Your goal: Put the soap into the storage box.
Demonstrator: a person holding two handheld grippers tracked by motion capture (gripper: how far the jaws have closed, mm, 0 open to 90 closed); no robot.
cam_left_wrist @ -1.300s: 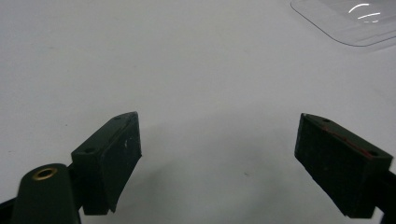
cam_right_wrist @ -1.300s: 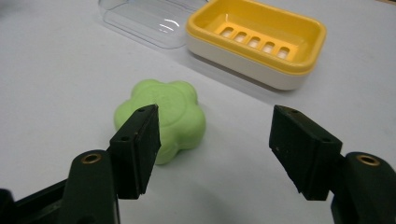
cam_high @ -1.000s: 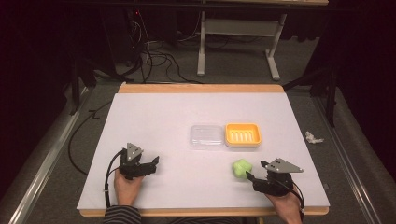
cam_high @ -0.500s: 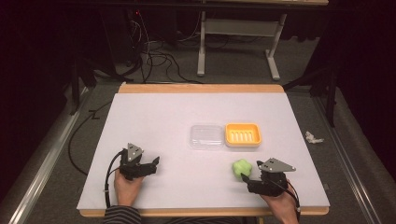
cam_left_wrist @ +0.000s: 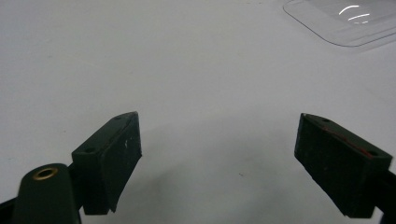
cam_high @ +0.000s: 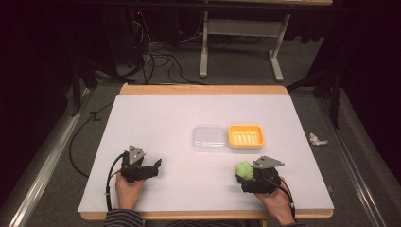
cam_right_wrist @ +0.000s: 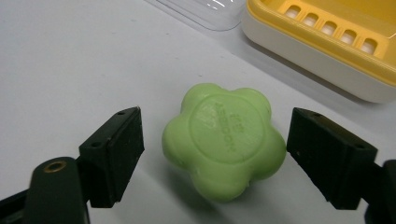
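Observation:
A green flower-shaped soap (cam_right_wrist: 224,144) lies on the white table, between the open jaws of my right gripper (cam_right_wrist: 231,156); neither jaw touches it. In the high view the soap (cam_high: 243,169) sits just left of the right gripper (cam_high: 246,182) near the front right. A yellow soap dish (cam_high: 245,136) and a clear plastic lid (cam_high: 209,137) lie side by side at mid-table, beyond the soap. The dish (cam_right_wrist: 336,37) and lid (cam_right_wrist: 205,11) appear at the top of the right gripper view. My left gripper (cam_high: 156,165) rests at the front left, open with nothing between its jaws (cam_left_wrist: 219,158).
The white table (cam_high: 189,113) has a wooden far edge. A crumpled white scrap (cam_high: 317,139) lies on the floor off the right side. Cables and a metal stand are on the floor beyond the table.
My right gripper has slid left toward the soap, which now lies between its jaws. The left gripper has stayed put.

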